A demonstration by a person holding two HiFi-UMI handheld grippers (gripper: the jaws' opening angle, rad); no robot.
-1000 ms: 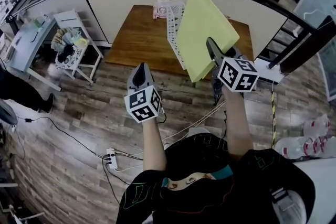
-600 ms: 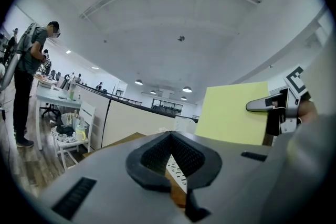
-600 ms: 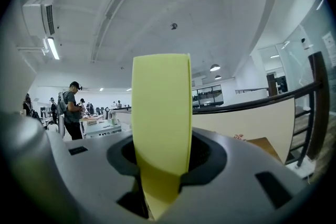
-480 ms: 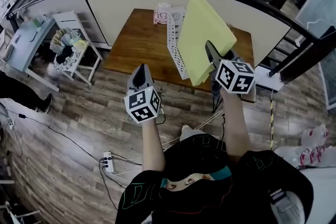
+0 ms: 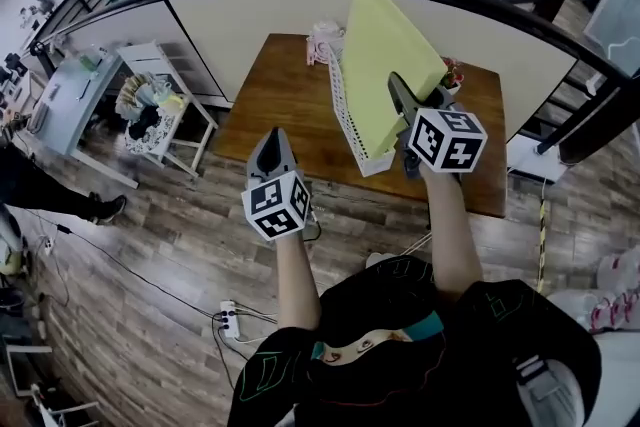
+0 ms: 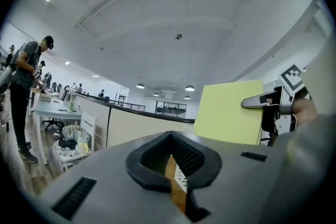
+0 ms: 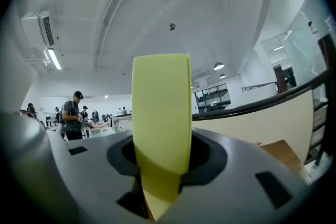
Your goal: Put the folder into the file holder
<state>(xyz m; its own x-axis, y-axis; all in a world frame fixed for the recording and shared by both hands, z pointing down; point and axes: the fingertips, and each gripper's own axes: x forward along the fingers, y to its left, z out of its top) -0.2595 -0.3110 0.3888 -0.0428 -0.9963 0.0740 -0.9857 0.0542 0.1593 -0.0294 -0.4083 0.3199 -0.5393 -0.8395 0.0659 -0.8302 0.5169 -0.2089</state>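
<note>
The insertion step appears to be in hand: the right hand-held gripper [image 5: 401, 98] clamps the folder [image 5: 385, 65], a plain pale-yellow cover tilted up just above the white perforated file holder [image 5: 350, 115] at 12 o'clock on the table [image 5: 280, 95]. Next, its lower edge likely needs aligning with a slot, then lowering. The left hand-held gripper [image 5: 272, 148], at 7 o'clock from the holder, is closed and empty.

The right tongs [image 7: 160, 178] clamp a yellow folder [image 7: 160, 107] standing upright on its edge. A brown tabletop [image 7: 286, 152] shows at right, and a person [image 7: 72, 119] stands far left.
</note>
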